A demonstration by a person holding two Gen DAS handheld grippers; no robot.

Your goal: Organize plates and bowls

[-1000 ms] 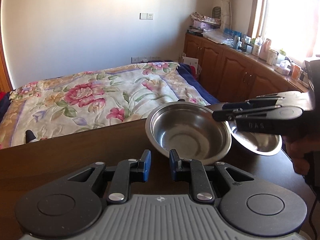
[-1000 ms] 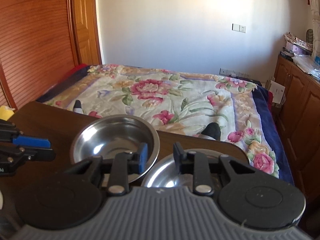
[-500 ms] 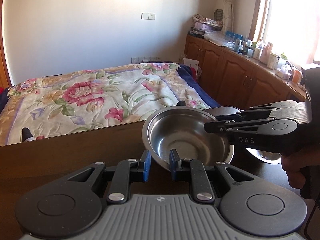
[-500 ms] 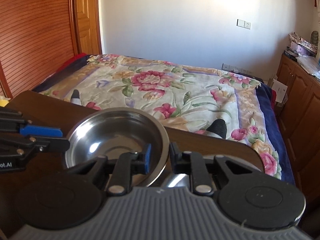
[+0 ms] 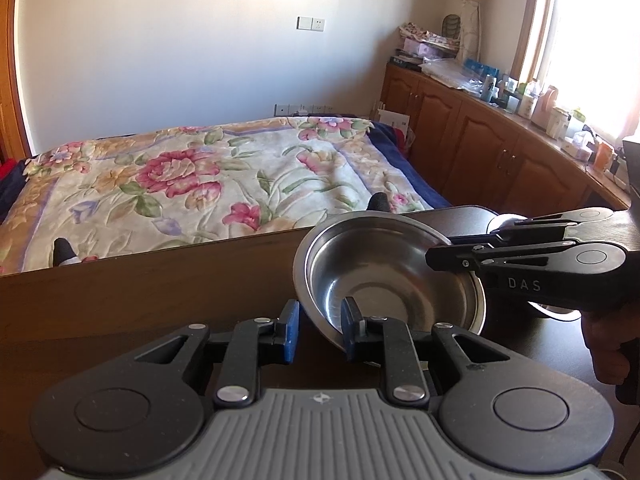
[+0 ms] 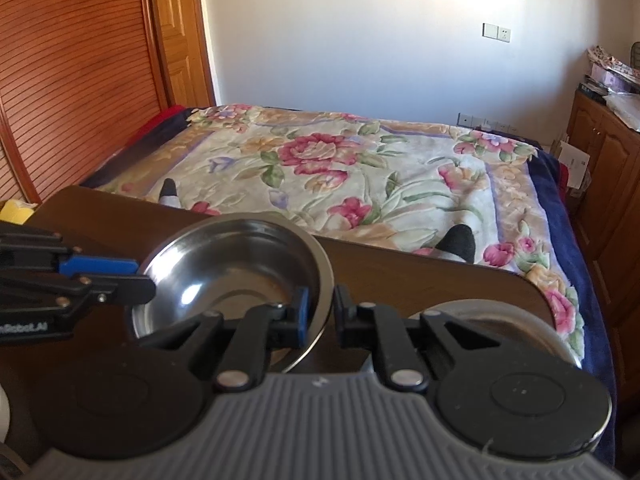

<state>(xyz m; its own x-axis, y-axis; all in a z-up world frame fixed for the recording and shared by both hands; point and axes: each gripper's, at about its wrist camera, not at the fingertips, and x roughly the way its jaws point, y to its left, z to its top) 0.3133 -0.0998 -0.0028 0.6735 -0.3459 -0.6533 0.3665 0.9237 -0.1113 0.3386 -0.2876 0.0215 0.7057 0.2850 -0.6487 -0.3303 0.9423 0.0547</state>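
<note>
A steel bowl (image 5: 384, 276) (image 6: 236, 268) hangs tilted above the dark wooden table (image 5: 140, 280). My right gripper (image 6: 320, 312) is shut on its near rim, one finger inside and one outside; it also shows from the side in the left wrist view (image 5: 436, 256). My left gripper (image 5: 318, 330) is open, its right finger just at the bowl's rim, its left finger clear of it. It shows in the right wrist view (image 6: 136, 276). A second steel bowl (image 6: 500, 324) rests on the table to the right, mostly hidden behind the right gripper.
The table's far edge (image 6: 400, 252) runs along a bed with a floral blanket (image 5: 224, 172). Wooden cabinets (image 5: 500, 152) with clutter line the right wall. A wooden slatted door (image 6: 72, 80) is at the left. A yellow object (image 6: 16, 212) sits at the table's left end.
The right gripper has lifted the bowl off the table, tilted it and carried it left, away from the second bowl. The left gripper's fingers have opened wider beside the bowl's rim.
</note>
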